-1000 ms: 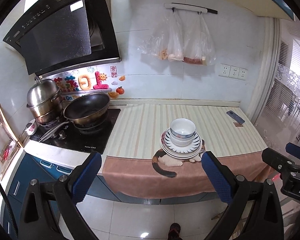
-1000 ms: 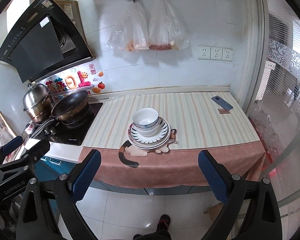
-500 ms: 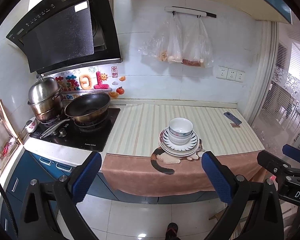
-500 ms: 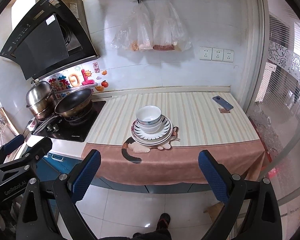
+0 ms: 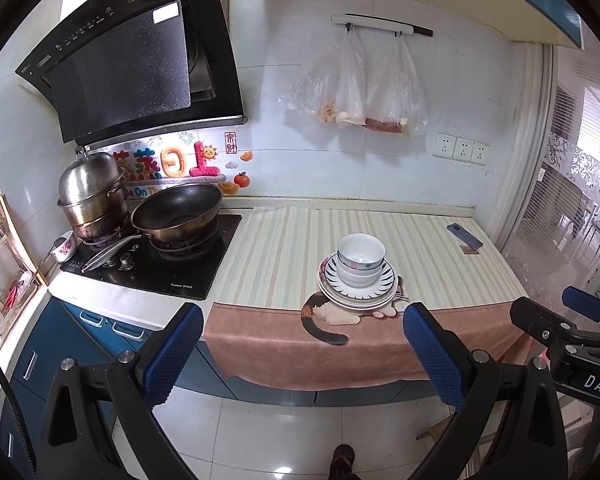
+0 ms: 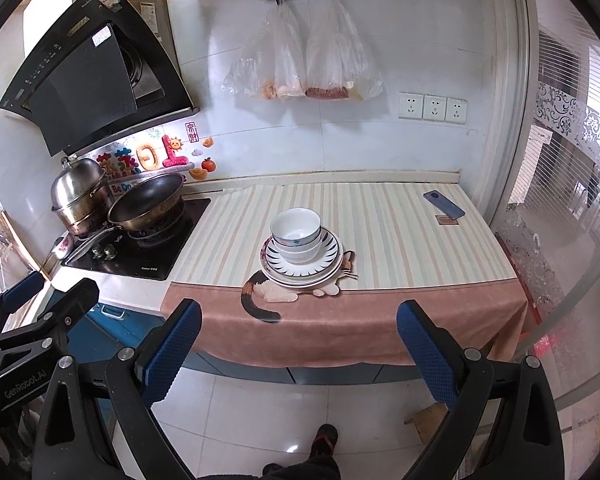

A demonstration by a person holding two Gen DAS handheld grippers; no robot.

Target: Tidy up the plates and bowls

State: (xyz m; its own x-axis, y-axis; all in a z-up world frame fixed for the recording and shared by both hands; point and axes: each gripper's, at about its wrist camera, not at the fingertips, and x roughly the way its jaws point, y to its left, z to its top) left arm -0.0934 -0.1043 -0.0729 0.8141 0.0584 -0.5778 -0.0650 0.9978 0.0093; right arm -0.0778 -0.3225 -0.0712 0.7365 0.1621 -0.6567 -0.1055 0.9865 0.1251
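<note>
Striped counter (image 5: 284, 256) beside stove (image 5: 156, 264)

– Walls? 
– White tile wall (image 6: 380, 148); black range hood (image 5: 132, 68) upper left; triple socket plate (image 6: 433, 107); rail with hanging plastic bags (image 6: 304, 64).
– Furniture? 
– Counter under a striped cloth (image 6: 400, 240), blue cabinets (image 5: 60, 344) below, black hob (image 5: 160, 264).
– Floor, light? 
– Glossy pale floor tiles (image 6: 268, 412); daylight through the patterned glass door (image 6: 572, 184) at right.

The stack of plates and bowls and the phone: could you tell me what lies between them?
Only bare striped cloth separates the stack from the phone, clearest in the right wrist view.
</note>
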